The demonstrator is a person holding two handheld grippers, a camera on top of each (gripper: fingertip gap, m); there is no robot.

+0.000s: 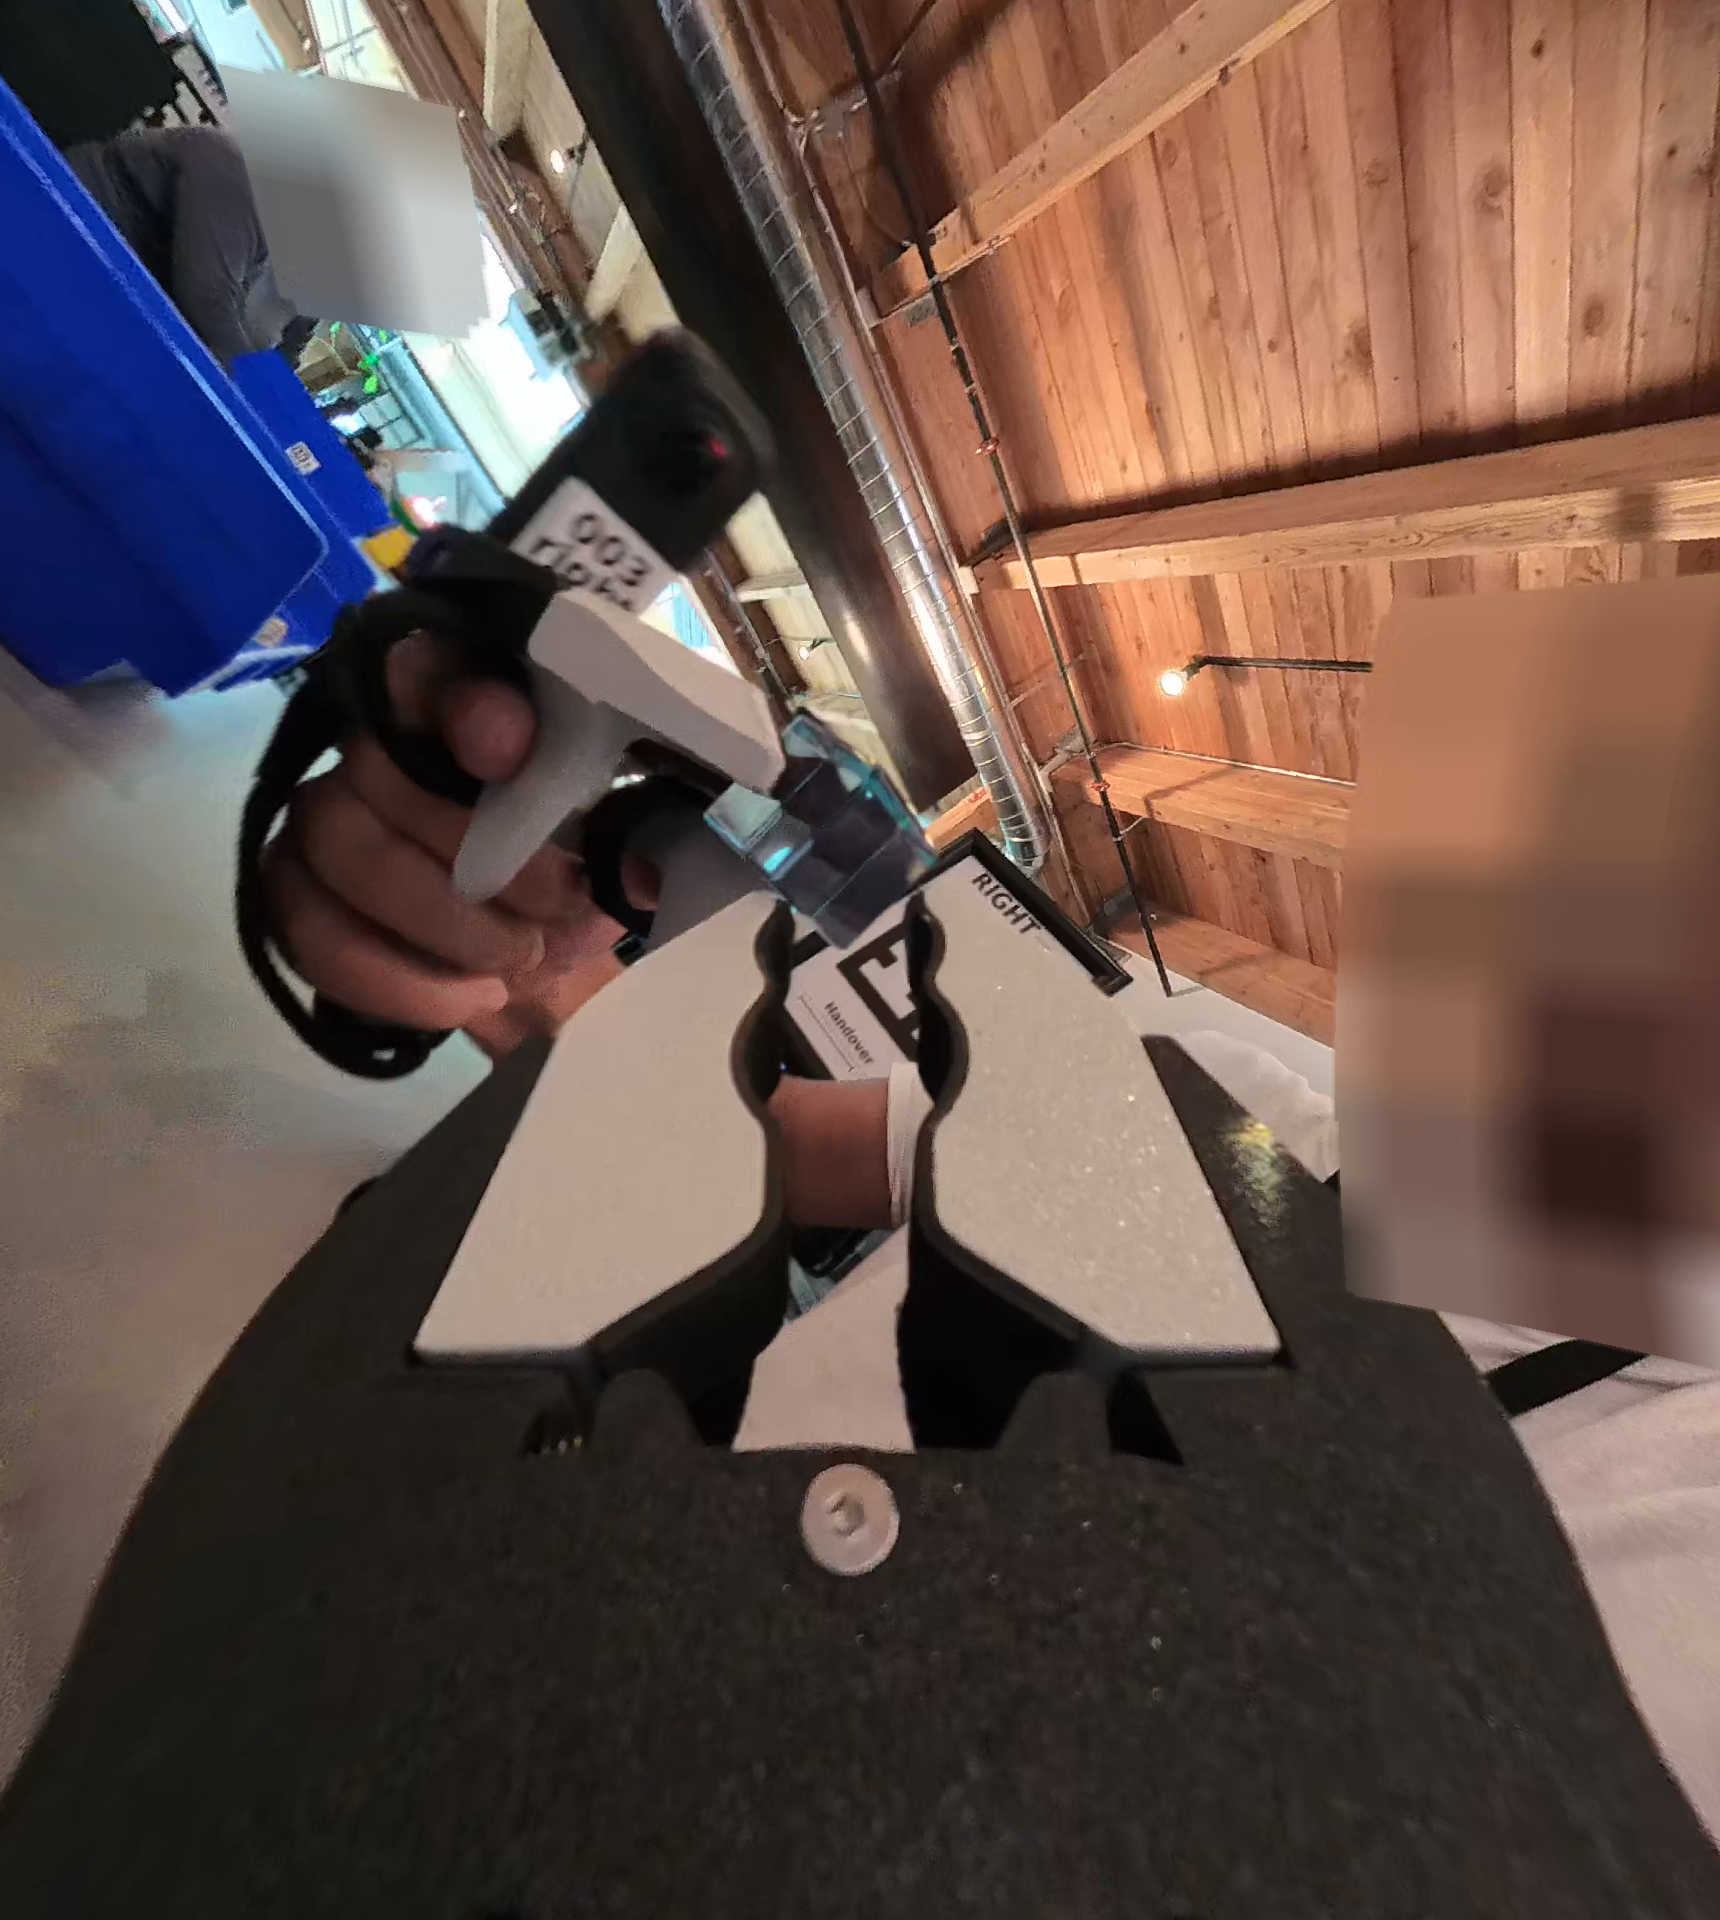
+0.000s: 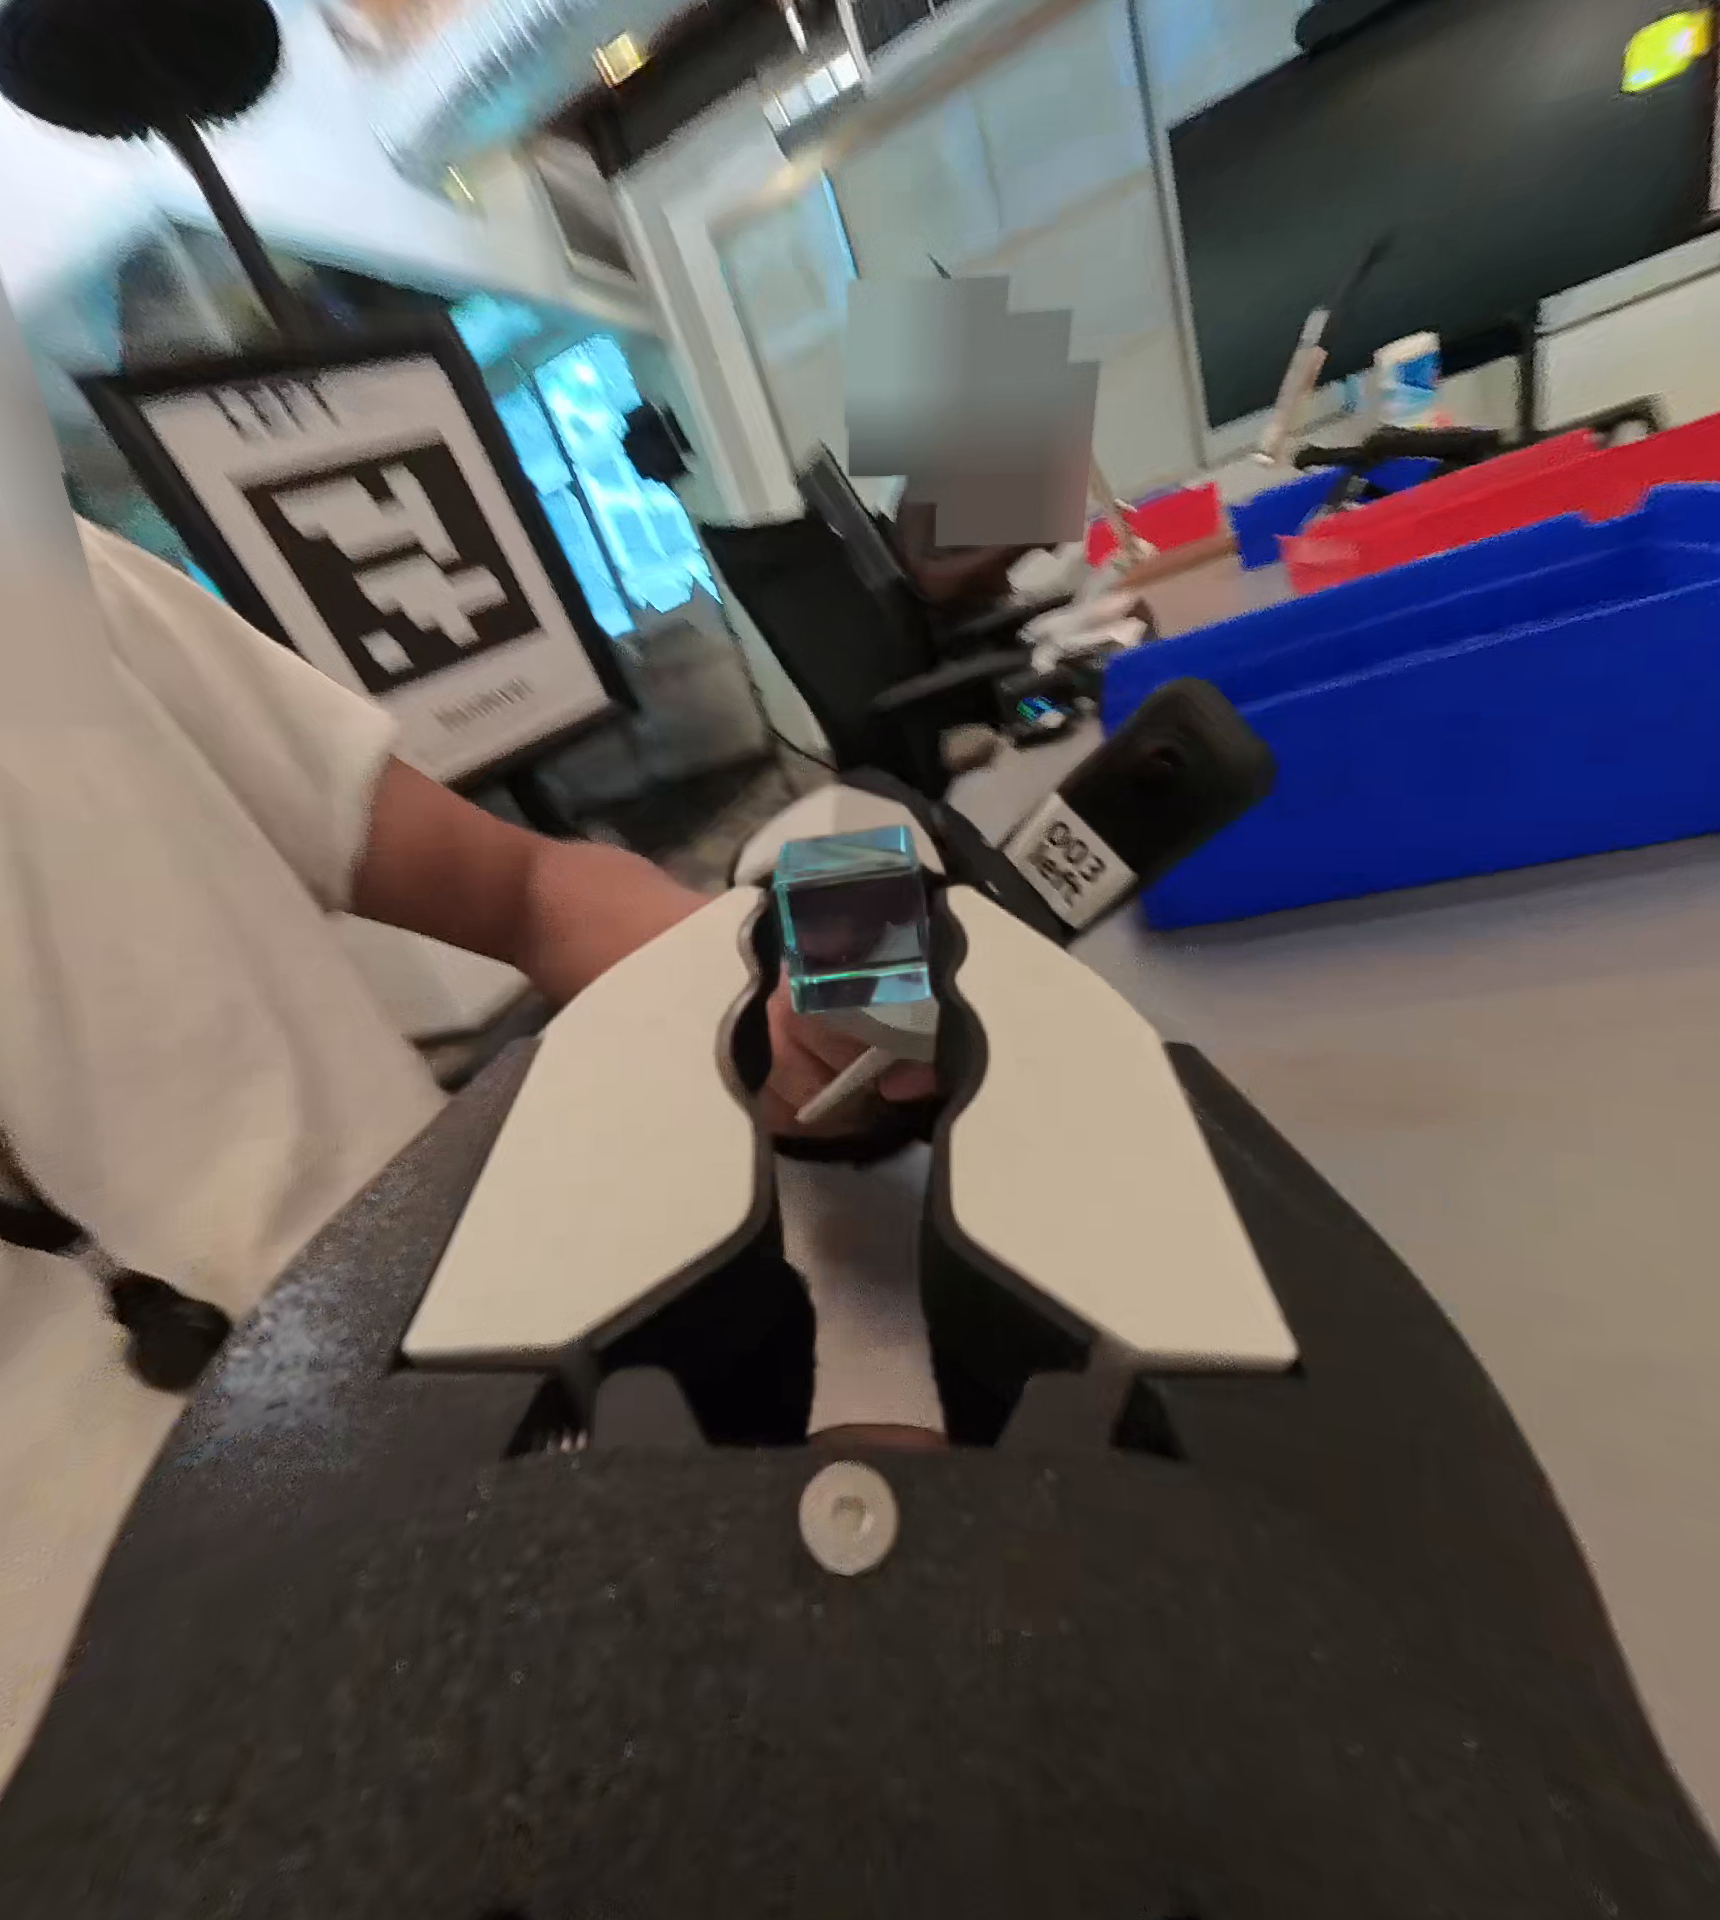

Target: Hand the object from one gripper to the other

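Observation:
A clear glass cube (image 2: 851, 920) with a teal tint sits between the fingertips of my right gripper (image 2: 851, 914), which is shut on it above the table. In the left wrist view the right gripper (image 1: 731, 810) comes in from the upper left in a person's hand, with the cube (image 1: 820, 831) at its tips. My left gripper (image 1: 851, 909) points at the cube from the opposite side. Its fingers stand a narrow gap apart, and the tips lie just short of the cube, not around it. Part of the left gripper (image 2: 897, 1023) shows behind the cube in the right wrist view.
A large blue bin (image 2: 1521, 707) stands on the grey table (image 2: 1458, 1143) to the right, with red bins (image 2: 1542, 468) behind it. A framed black-and-white marker board (image 2: 368, 551) stands at the left. The person's white sleeve (image 2: 139, 790) is close on the left. The grippers are tip to tip, or close to it.

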